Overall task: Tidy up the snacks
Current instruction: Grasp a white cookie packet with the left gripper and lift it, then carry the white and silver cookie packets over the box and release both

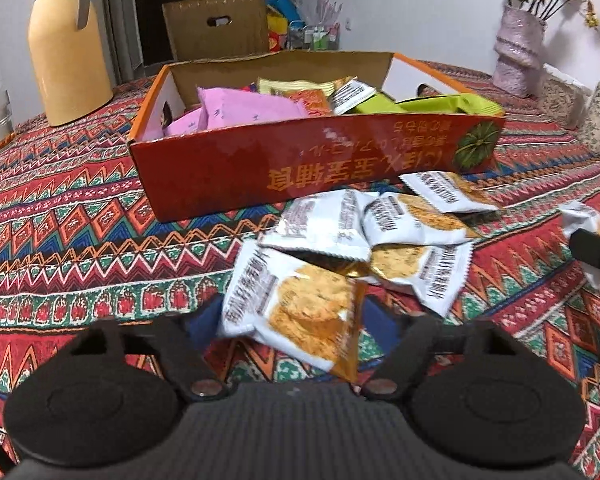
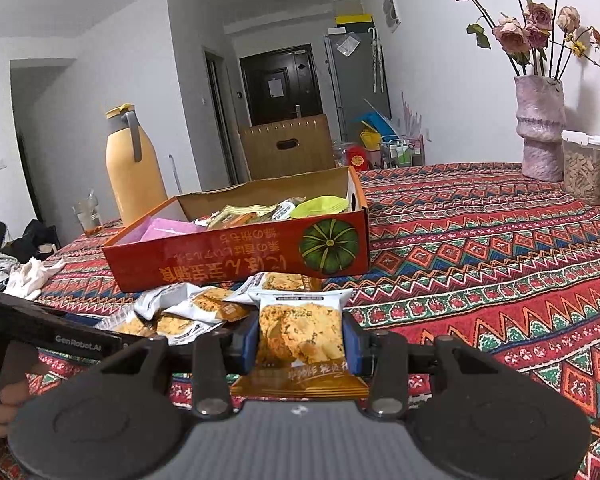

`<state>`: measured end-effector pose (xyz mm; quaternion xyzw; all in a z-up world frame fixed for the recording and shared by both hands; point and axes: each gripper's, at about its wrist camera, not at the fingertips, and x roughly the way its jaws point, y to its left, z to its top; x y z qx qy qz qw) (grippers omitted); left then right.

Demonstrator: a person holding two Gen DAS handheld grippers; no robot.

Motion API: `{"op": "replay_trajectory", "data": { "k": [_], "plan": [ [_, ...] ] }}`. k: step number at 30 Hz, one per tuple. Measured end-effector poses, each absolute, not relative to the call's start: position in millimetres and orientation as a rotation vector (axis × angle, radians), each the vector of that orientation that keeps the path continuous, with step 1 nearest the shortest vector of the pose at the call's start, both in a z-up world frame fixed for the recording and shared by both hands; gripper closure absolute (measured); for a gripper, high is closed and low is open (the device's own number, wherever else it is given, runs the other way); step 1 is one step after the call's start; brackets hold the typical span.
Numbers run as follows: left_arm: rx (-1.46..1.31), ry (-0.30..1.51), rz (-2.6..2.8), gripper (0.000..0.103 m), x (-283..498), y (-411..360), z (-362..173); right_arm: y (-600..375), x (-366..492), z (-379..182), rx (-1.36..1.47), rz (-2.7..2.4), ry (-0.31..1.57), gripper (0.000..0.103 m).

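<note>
While right gripper (image 2: 300,340) clamps cracker packet (image 2: 300,332), its lower edge hidden

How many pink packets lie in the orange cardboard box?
2. One pink packet lies left of centre in the orange cardboard box; another beside it, nearer the left wall. More may be hidden.

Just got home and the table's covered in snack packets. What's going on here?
A person holding two grippers is sorting snacks into the orange box. The right gripper is clamped on one cracker packet. The left gripper straddles another packet from the loose pile on the patterned tablecloth; contact there is unclear.
</note>
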<state>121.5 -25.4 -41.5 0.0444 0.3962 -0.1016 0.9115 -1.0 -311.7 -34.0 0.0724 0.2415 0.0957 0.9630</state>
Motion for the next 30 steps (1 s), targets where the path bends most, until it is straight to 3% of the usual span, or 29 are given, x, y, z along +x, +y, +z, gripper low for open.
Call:
{"op": "replay_trajectory", "data": {
  "k": [4,9,30],
  "plan": [
    [0.105,0.795,-0.227,0.044,109,-29,-40,-308,-3,-34,0.141,0.204,0.490,0.062],
    [0.090,0.779,-0.238,0.048,96,-27,-38,-304,-8,-33,0.133,0.211,0.489,0.062],
    [-0.059,0.549,-0.223,0.048,88,-15,29,-286,13,3,0.061,0.226,0.393,0.062]
  ]
}}
